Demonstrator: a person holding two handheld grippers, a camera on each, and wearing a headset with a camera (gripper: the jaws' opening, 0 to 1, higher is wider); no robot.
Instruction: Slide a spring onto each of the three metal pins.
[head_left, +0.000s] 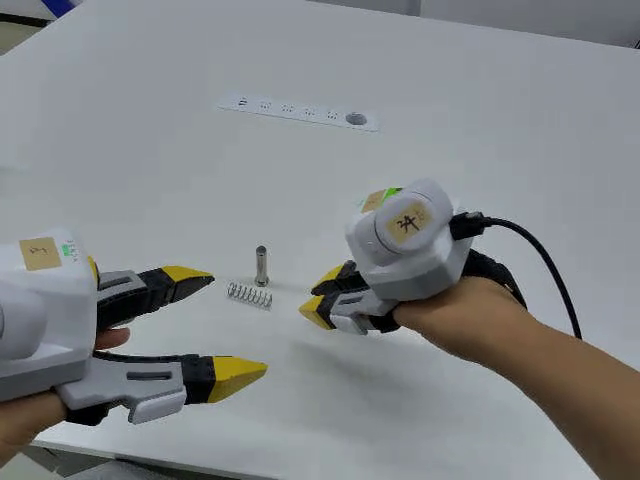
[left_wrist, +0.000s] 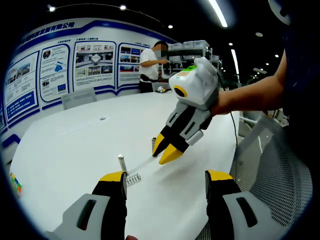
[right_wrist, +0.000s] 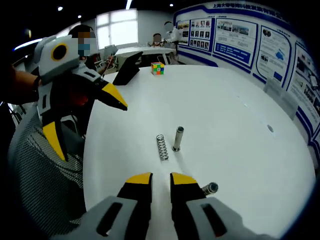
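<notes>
A short metal pin (head_left: 261, 265) stands upright on the white table (head_left: 150, 150), with a spring (head_left: 249, 294) lying flat just in front of it. Both lie between the grippers. My left gripper (head_left: 230, 325) is open near the table's front edge, left of the spring, with nothing between its jaws. My right gripper (head_left: 312, 300) is shut and empty, its tips just right of the spring. In the right gripper view, the pin (right_wrist: 177, 138) and spring (right_wrist: 161, 147) sit ahead of the jaws, and a second pin (right_wrist: 210, 188) stands beside the right jaw.
A recessed socket strip (head_left: 300, 110) lies farther back on the table. A colour cube (right_wrist: 157, 68) sits at one far end. A mesh chair (left_wrist: 270, 165) stands by the table's near edge. People are in the background.
</notes>
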